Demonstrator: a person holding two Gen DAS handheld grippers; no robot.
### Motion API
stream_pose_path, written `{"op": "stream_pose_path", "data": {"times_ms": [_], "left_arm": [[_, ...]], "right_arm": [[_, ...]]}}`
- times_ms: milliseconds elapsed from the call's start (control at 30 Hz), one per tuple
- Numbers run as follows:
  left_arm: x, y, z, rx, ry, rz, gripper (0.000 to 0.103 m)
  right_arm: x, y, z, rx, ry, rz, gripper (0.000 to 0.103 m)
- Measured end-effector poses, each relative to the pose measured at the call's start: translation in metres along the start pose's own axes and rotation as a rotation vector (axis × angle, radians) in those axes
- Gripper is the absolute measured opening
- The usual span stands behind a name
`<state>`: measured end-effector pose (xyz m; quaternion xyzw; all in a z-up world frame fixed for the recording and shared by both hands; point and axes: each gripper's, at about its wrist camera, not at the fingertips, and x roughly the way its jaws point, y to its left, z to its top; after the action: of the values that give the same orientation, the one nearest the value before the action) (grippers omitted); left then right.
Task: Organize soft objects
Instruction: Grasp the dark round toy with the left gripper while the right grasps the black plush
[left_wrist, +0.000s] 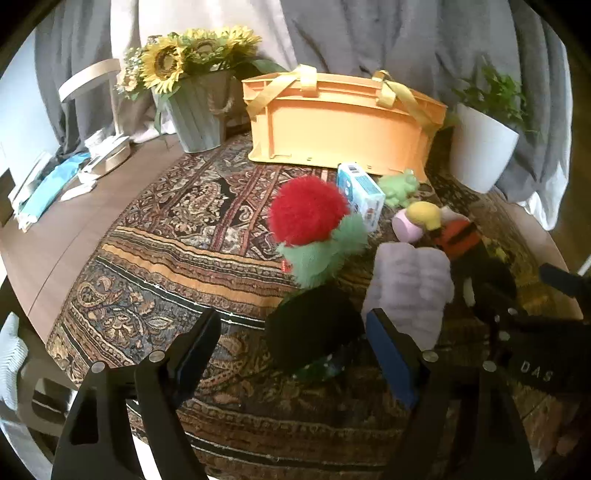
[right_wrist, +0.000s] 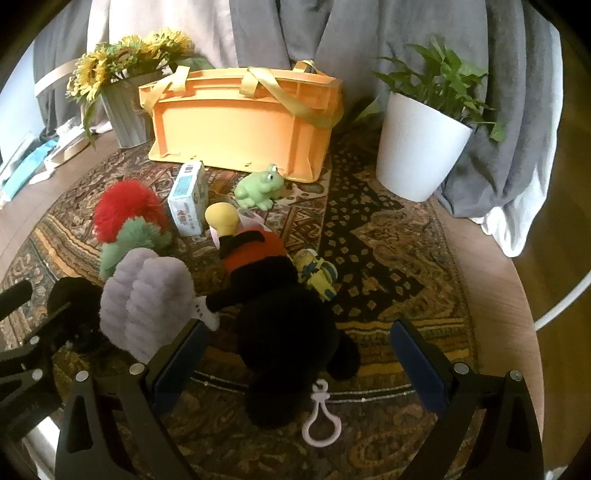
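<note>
A plush flower with a red pompom head, green leaves and a black pot lies on the patterned rug. My left gripper is open around that pot; the blue right pad is at its edge and a gap shows on the left. A black plush mouse in red shorts lies between the fingers of my right gripper, which is open with space on both sides. A pink clip ring hangs from the mouse. A fluffy lilac piece sits between the two toys. The orange crate stands behind.
A tissue pack, a green frog and a small yellow figure lie on the rug. A sunflower pot stands left of the crate, a white planter right. Grey curtains hang behind.
</note>
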<state>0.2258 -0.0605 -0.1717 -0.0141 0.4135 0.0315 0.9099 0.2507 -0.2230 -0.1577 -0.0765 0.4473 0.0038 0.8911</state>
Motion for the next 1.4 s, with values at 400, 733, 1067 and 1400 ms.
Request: {"op": "stream_pose_path", "data": {"times_ms": [400,733,1067,1400], "left_arm": [[0.018,-0.004,0.002,-0.077,0.021,-0.051,0.074],[0.022,-0.011,0.004,-0.061,0.015,-0.083,0.061],[-0.006,-0.013,0.014,-0.009,-0.055,-0.091,0.061],[-0.038,-0.012,0.043,0.032,-0.158,-0.148,0.061]], "right_arm": [[0.032,-0.002,-0.002,0.0,0.06,0.098,0.085],[0.031,-0.005,-0.004,-0.003,0.062,0.12,0.064],[-0.003,-0.009,0.0,0.029,0.002,0.114,0.062],[-0.049,-0.01,0.017,0.054,-0.114,0.077,0.062]]}}
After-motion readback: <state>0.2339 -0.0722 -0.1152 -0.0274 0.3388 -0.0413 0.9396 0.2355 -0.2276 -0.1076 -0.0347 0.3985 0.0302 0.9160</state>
